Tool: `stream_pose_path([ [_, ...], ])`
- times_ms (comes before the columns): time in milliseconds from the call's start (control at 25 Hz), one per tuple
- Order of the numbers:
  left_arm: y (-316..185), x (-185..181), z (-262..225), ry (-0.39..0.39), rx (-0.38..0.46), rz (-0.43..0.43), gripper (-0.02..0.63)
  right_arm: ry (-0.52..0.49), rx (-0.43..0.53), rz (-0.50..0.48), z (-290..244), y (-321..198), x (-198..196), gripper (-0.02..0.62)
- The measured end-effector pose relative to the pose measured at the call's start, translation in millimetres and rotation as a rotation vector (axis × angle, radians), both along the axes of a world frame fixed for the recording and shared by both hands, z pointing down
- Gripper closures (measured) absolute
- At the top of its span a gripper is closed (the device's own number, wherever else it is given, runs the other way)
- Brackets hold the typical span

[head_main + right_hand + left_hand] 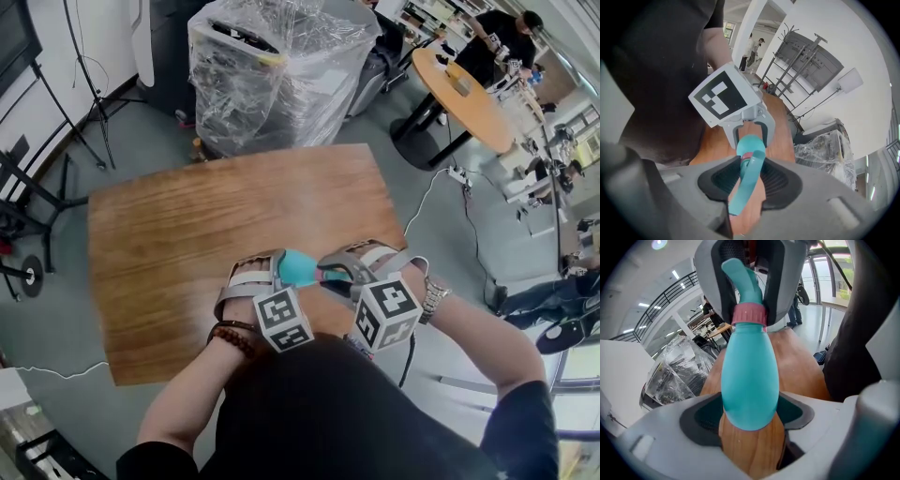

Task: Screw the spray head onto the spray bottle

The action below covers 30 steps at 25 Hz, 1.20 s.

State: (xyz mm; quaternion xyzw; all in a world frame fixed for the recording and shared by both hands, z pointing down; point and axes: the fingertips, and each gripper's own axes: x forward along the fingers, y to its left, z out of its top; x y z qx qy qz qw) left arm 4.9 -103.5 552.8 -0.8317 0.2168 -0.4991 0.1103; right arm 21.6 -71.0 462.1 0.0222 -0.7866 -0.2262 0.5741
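A teal spray bottle point(298, 267) hangs in the air over the front edge of the wooden table point(206, 225), gripped from both sides. My left gripper point(279, 274) is shut on the bottle's round body point(750, 380), whose base fills the space between its pads. A pink collar point(750, 314) rings the neck, and the teal spray head point(742, 277) sits on it. My right gripper point(332, 274) is shut on that spray head point(745, 187), with the trigger running down between its dark pads. In the right gripper view the bottle point(751, 143) points away toward the left gripper point(751, 133).
Beyond the table's far edge stands a machine wrapped in clear plastic point(272, 66). A round orange table point(459, 94) with people around it is at the back right. Stand legs point(89, 122) and a white cable point(431, 197) cross the grey floor.
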Motion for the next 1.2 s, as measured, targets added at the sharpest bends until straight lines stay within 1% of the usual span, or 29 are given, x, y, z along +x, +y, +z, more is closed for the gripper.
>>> stream_pose_path([
  [200, 2.8, 0.1, 1.1, -0.024, -0.020, -0.001, 0.227, 0.009, -0.006, 0.015, 2.0, 0.6, 1.6, 0.472],
  [520, 5.7, 3.4, 13.3, -0.083, -0.058, -0.014, 0.227, 0.090, -0.021, 0.080, 16.7, -0.1, 8.2, 0.472],
  [760, 6.6, 7.1, 19.6, -0.075, -0.074, -0.020, 0.227, 0.069, -0.081, 0.167, 20.6, -0.8, 9.1, 0.472],
  [880, 8.0, 7.9, 23.7, -0.048, -0.089, -0.017, 0.227, 0.029, -0.128, 0.213, 22.7, -1.6, 7.3, 0.471],
  [1040, 14.6, 17.5, 24.8, 0.055, -0.142, -0.007, 0.227, -0.048, -0.190, 0.272, 19.5, -1.7, 6.4, 0.471],
  [1120, 17.5, 22.5, 23.7, 0.105, -0.165, -0.002, 0.227, -0.068, -0.201, 0.278, 16.9, -1.3, 5.8, 0.471],
  [1200, 19.7, 25.3, 22.2, 0.137, -0.177, 0.003, 0.227, -0.075, -0.202, 0.266, 14.7, 0.1, 4.6, 0.471],
])
